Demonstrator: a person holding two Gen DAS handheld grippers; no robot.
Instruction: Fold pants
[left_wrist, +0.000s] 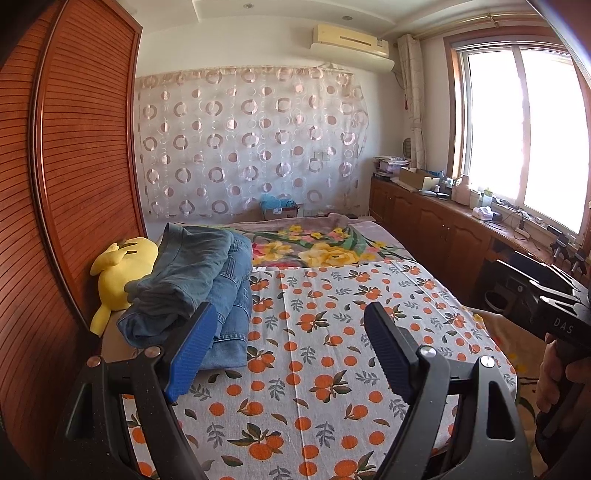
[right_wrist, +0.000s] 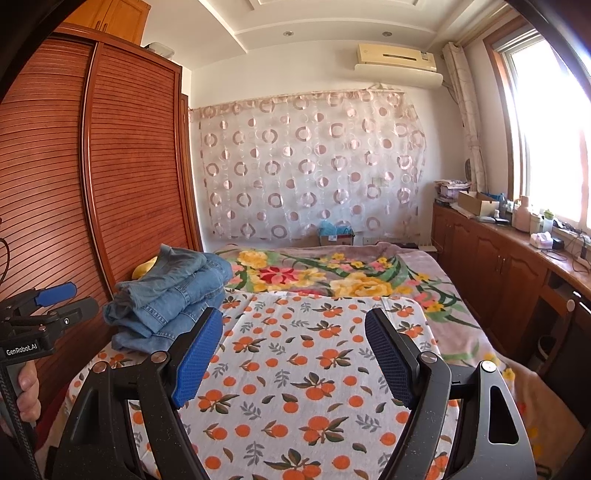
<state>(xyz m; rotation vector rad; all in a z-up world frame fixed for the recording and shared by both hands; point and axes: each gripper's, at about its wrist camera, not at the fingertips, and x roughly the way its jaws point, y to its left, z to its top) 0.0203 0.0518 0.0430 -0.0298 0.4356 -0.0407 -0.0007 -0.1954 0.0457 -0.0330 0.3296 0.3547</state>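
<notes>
Left wrist view: left gripper (left_wrist: 290, 345) is seen w/ jaws spread wide, nothing between them; below lies the orange-print sheet (left_wrist: 325, 332) on the bed; the jeans (left_wrist: 199, 284) are piled in a folded stack at the sheet's left edge, just beyond the left blue pad (left_wrist: 192, 354), whether touched cannot be told; a yellow plush (left_wrist: 118, 273) is seen behind the jeans, against the wardrobe (left_wrist: 74, 155); a floral blanket (left_wrist: 325, 247) covers the far bed; right gripper (left_wrist: 546, 302) is seen at the right edge, held by a hand (left_wrist: 554, 373).

Right wrist view: right gripper (right_wrist: 293, 356) is shown w/ jaws wide apart, empty, over the sheet (right_wrist: 295, 369); jeans (right_wrist: 170, 295) are stacked to the left, near the wardrobe (right_wrist: 110, 166); left gripper (right_wrist: 48, 295) is seen at far left, its jaw gap not readable here; the counter (right_wrist: 554, 254) under the window carries small items.
</notes>
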